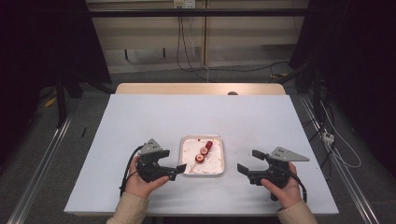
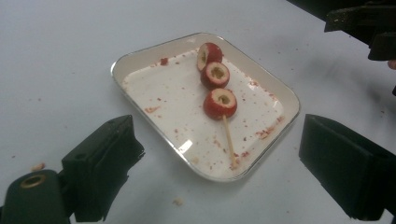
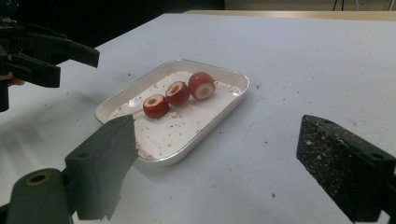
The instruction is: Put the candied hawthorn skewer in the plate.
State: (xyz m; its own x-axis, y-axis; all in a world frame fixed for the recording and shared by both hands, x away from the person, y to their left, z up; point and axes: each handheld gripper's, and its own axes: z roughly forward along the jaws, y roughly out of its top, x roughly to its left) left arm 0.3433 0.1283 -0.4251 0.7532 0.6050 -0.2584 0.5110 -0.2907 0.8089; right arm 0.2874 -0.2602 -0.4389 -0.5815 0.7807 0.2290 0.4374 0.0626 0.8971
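A small white metal tray [image 1: 189,149] sits on the table near the front, smeared with red crumbs. On it lies a wooden skewer [image 1: 203,151] threaded with three red, cored fruit pieces [image 2: 220,103] [image 3: 178,94]. My left gripper [image 1: 173,160] rests just left of the tray, jaws wide apart, nothing between them; in the left gripper view the tray [image 2: 159,100] lies ahead of the jaws [image 2: 217,140]. My right gripper [image 1: 248,160] sits to the tray's right, some way off, open and holding nothing [image 3: 215,135]. Red specks cover its right pad [image 3: 341,163].
A white sheet covers the table [image 1: 140,116], with a wooden strip [image 1: 201,88] at the far edge. Red and pale crumbs are scattered around the tray [image 3: 182,130]. Cables run over the floor [image 1: 336,149] to the right, and metal rails flank both sides.
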